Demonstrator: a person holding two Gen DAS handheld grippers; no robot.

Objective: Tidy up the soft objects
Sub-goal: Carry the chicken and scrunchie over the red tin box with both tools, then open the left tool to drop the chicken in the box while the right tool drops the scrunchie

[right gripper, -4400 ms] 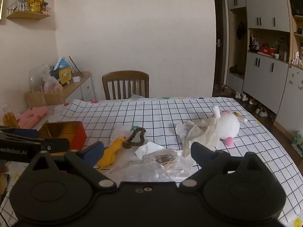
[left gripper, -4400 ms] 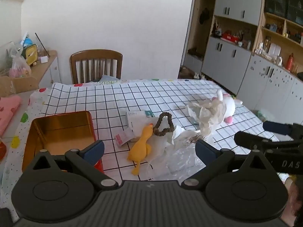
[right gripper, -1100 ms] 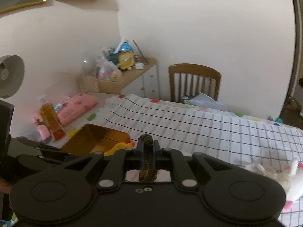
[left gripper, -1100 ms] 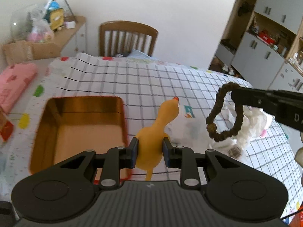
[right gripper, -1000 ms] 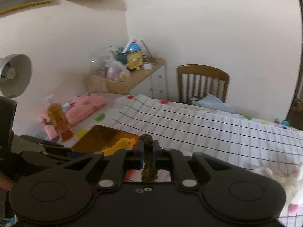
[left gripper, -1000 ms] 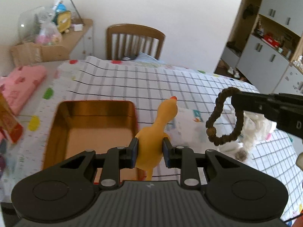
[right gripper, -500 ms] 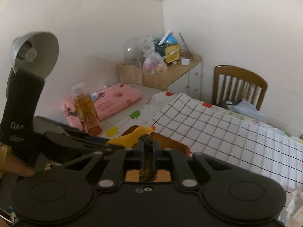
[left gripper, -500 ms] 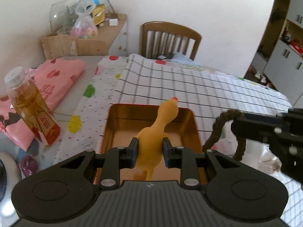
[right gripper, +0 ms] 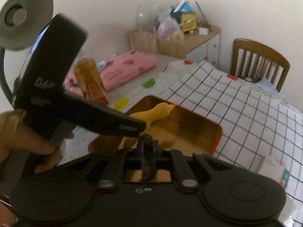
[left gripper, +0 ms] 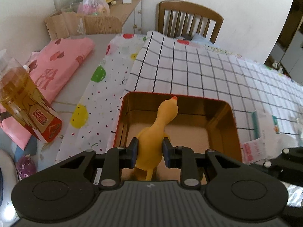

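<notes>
Two grippers work over one open tin, each clenched on a soft thing. Nearest in the left wrist view, the left gripper [left gripper: 149,152] has its blue-padded jaws pressed against both flanks of a yellow rubber chicken toy [left gripper: 154,130], whose long neck rises toward twelve o'clock and ends in an orange beak; its legs hang out of sight behind the gripper body. The toy hangs above the floor of the rectangular gold-lined tin box with a red outer rim [left gripper: 232,113], which stands on the black-and-white checked tablecloth [left gripper: 198,70]. Whether the toy touches the tin's floor cannot be told.

In the right wrist view, the right gripper [right gripper: 148,154] is nipped tight on a dark brown beaded bracelet [right gripper: 148,160], the loop standing edge-on between the pads and hanging just over the tin's near edge. At ten o'clock from it a person's hand [right gripper: 24,141] grips the left gripper's black handle, whose finger reaches across to the toy.

Farther out in the left wrist view, at nine o'clock from the tin, a clear bottle of amber liquid with a red label [left gripper: 22,106] stands beside a folded pink cloth printed with hearts [left gripper: 56,64]. At three o'clock, small printed paper packets [left gripper: 261,132] lie on the tablecloth. Beyond, at twelve o'clock, a brown wooden slat-back chair [left gripper: 189,17] stands against the white wall, and at eleven o'clock a wooden side cabinet [left gripper: 130,5] carries a cardboard box, a glass bowl and a plastic bag.
</notes>
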